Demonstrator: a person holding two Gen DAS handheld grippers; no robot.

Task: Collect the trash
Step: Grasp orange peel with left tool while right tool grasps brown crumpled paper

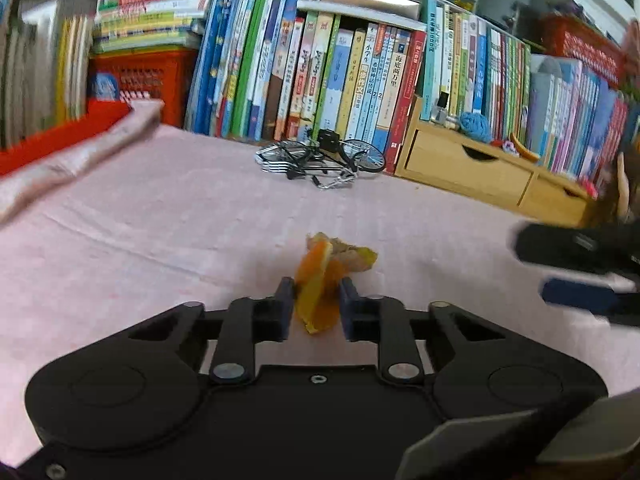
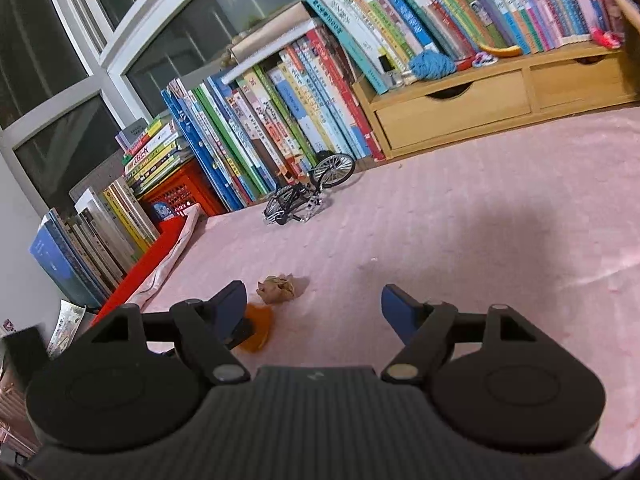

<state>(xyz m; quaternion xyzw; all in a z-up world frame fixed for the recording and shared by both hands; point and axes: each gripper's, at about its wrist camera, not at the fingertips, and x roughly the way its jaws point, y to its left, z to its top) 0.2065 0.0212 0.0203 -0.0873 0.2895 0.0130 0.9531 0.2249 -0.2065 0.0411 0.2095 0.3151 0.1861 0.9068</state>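
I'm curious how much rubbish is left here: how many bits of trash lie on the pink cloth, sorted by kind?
Orange peel: 1
Crumpled brown paper ball: 1
Total: 2

Matt pink woven cloth (image 1: 160,220) over the worktop, waxy orange peel (image 1: 318,292), crumpled brown paper ball (image 2: 276,289), pale bare-wood drawer unit (image 1: 472,168), red plastic lattice crate (image 1: 140,80), matt black plastic left gripper (image 1: 316,296), fuzzy blue yarn ball (image 1: 474,125)
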